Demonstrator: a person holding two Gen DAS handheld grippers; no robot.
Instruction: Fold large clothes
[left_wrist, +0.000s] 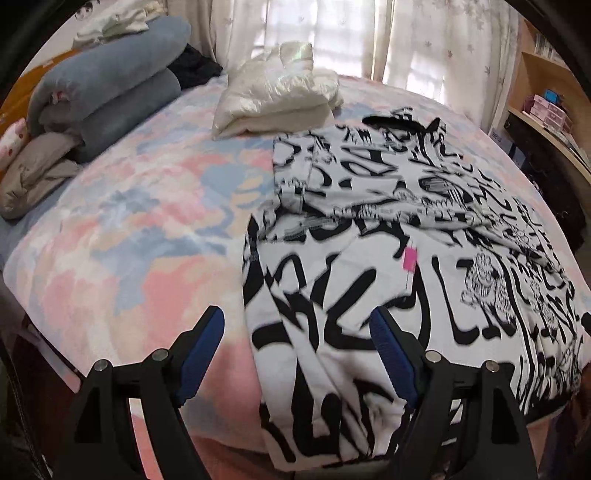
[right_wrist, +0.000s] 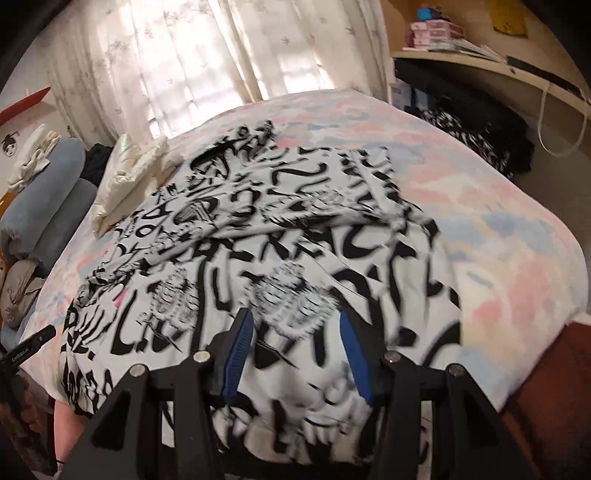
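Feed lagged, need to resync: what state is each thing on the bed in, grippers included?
Shirt: spread on the bed, top part folded over.
White garment: folded, beyond the shirt.
Blue duvet: rolled, at the bed's far-left end.
Left gripper: open, empty.
Right gripper: open, over the shirt.

the black-and-white garment (right_wrist: 258, 236) carries big painted letters; near its middle fold they seem to read "reac", other letters there are too blurred to read.
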